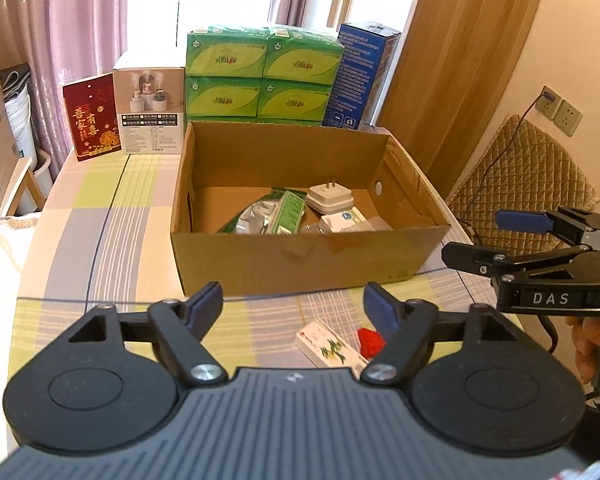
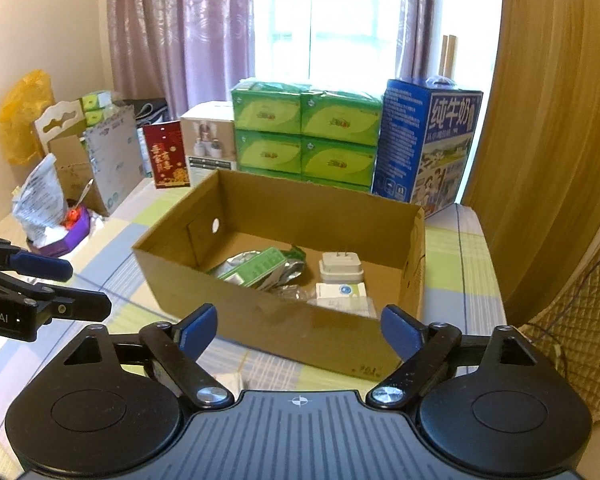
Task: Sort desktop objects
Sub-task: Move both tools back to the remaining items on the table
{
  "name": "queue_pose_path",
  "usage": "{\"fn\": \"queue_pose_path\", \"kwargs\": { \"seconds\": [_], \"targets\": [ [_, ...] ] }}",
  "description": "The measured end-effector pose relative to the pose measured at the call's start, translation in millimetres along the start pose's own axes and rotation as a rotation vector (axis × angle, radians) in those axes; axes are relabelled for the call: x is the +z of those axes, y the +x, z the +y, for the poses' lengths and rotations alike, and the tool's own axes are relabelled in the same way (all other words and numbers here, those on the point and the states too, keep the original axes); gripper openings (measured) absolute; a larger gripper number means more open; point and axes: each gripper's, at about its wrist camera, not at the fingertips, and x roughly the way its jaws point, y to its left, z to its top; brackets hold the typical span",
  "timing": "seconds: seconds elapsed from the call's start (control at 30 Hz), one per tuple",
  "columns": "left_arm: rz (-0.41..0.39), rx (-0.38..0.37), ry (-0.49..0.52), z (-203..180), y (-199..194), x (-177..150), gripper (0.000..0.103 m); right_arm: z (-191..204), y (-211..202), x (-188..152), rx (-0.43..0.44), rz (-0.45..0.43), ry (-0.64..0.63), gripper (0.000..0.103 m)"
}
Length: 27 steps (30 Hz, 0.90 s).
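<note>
Your surface (image 1: 100,216) wears a pastel checked cloth and sits by a curtained window, with green tissue packs (image 1: 260,76) and a blue milk carton (image 2: 428,140) stacked along its far edge. The open cardboard box (image 1: 300,256) stands in front of you, already holding a silvery green packet (image 1: 268,216), a white plug adapter (image 1: 330,198) and a small white box (image 1: 346,220). Your left tongs (image 1: 294,306) are spread wide with nothing between them, hovering just short of the box's near wall. Below and slightly right of them, on the cloth, lie a small white-and-green carton (image 1: 330,346) and a red item (image 1: 370,340) touching it, partly hidden by the right finger. Your right tongs (image 2: 298,330) are likewise wide apart and empty, raised before the box's near wall.
</note>
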Motion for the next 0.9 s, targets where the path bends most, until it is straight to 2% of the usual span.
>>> {"fn": "queue_pose_path", "kwargs": {
  "seconds": [0.2,0.27,0.33,0.6,0.9],
  "targets": [
    [-0.008,-0.006,0.005,-8,-23,-16,0.085,5,-28,-15,-0.01,-0.006,-0.024,0.096],
    [-0.012,-0.004,0.013,-11,-30,-22,0.089,4,-36,-20,-0.017,-0.009,-0.022,0.101],
    [-0.017,-0.006,0.014,-12,-38,-28,0.096,3,-44,-27,-0.015,-0.009,-0.015,0.101],
    [0.003,-0.003,0.027,-17,-48,-59,0.101,-9,-62,-75,-0.003,0.038,0.052,0.101],
    [0.044,0.02,0.015,-22,-41,-101,0.101,-16,-70,-135,-0.003,0.111,0.098,0.101]
  ]
}}
